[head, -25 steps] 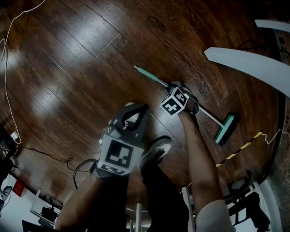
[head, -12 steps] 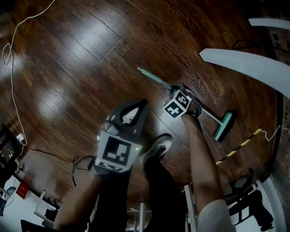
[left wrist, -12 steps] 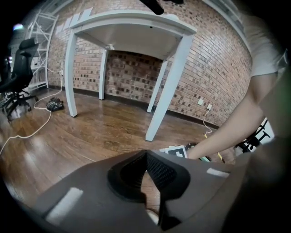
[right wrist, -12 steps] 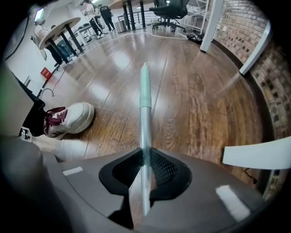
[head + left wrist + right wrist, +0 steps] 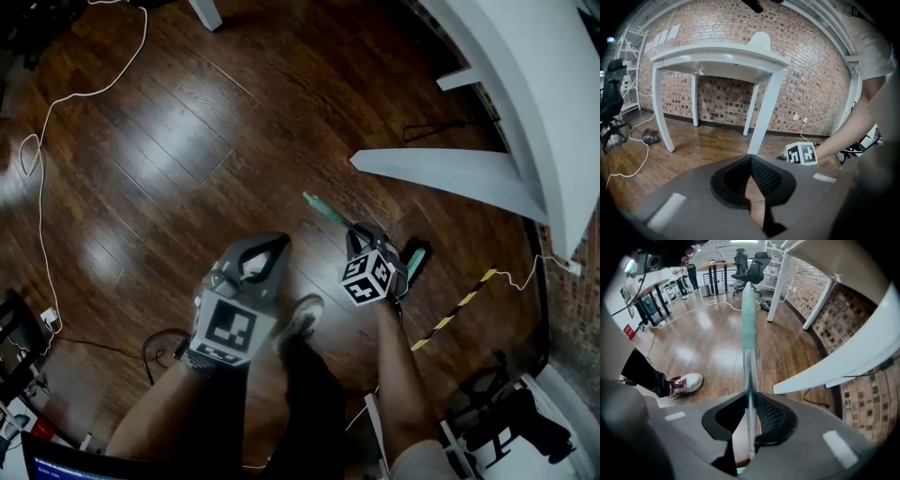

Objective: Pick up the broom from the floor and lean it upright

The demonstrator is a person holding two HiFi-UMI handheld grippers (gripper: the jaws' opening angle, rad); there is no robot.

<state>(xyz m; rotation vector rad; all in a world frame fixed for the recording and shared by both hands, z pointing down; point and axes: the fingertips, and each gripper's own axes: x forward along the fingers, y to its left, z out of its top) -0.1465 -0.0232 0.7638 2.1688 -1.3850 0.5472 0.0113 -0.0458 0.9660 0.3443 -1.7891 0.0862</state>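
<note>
Dark wood floor lies below both grippers. Right gripper: the jaws have just been closing and now clamp the broom shaft. The teal grip end points away from the jaws and the head sits just behind them. Left gripper: jaws together, empty. The step in hand appears to be the lift. Next, tilt the grip end up to vertical and carry the broom to a support. White table overhangs right of the shaft and may foul it. Cable lies well to the left.
</note>
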